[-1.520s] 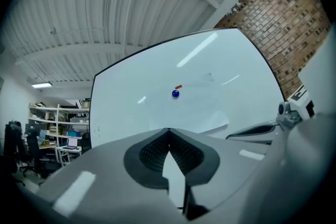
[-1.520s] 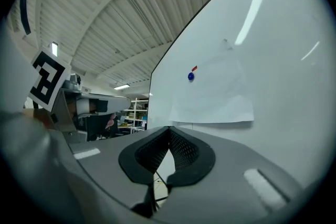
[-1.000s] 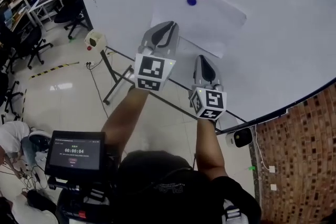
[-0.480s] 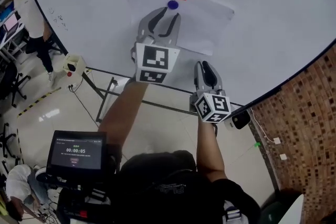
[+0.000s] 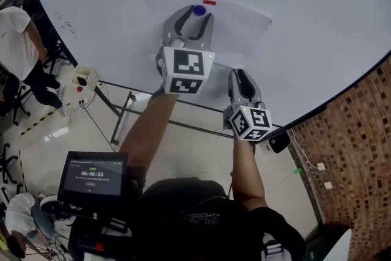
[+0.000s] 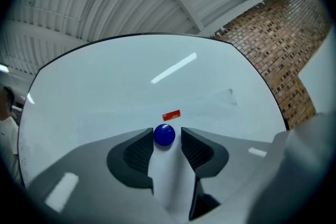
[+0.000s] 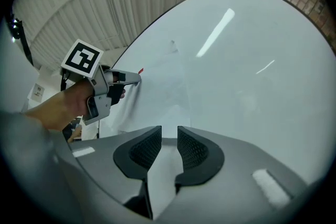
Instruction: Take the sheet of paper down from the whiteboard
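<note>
Fingers (image 5: 173,22) of the left gripper (image 5: 194,16) straddle the blue magnet (image 5: 199,10) on the sheet of paper (image 5: 241,24), which lies flat on the whiteboard (image 5: 317,15); the right gripper (image 5: 241,77) is near the sheet's lower edge; left gripper view: jaws opening, magnet between them, red strip (image 6: 171,115) just above; right gripper view: jaws opening, nothing between them.

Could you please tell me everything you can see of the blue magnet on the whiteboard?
The blue magnet is a small, round, glossy knob that looks like smooth plastic. It sits flat against the white sheet of paper near the sheet's top edge, pinning it to the whiteboard, just below a small red strip. It lies between the tips of the left gripper, whose jaws are opening. The pads flank it on either side without pressing, and a slight gap shows on one side.
</note>
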`<act>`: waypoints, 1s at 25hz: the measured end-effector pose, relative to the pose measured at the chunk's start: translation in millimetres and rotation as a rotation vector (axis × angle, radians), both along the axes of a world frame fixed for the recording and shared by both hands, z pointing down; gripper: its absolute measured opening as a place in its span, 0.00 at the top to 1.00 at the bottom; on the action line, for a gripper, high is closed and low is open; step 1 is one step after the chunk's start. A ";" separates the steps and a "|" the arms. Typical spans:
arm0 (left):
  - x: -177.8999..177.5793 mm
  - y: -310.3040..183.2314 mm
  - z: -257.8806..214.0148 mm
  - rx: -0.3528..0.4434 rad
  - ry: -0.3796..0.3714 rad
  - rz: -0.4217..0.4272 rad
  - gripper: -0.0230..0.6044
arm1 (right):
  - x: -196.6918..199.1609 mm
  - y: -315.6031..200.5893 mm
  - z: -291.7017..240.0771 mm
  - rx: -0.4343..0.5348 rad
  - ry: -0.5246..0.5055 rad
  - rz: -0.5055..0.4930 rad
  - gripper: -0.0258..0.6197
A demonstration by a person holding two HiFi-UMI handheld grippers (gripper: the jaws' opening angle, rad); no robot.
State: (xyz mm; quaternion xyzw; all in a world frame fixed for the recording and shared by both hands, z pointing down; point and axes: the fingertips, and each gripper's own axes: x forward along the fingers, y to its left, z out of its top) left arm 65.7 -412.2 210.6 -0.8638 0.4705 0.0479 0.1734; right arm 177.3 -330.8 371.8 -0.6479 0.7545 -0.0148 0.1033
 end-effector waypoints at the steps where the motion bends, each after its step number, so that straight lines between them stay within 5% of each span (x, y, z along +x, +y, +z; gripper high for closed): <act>1: -0.8 0.2 -1.1 -0.002 0.008 -0.009 0.72 | 1.0 -0.8 1.4 -0.005 -0.018 -0.012 0.80; 8: -6.7 -2.7 -2.9 -0.017 0.026 -0.022 0.73 | 18.1 -0.7 16.0 -0.007 -0.169 -0.092 0.73; 25: -13.4 -6.0 -3.9 -0.049 0.055 -0.013 0.76 | 5.4 -13.1 6.9 -0.023 -0.294 -0.260 0.75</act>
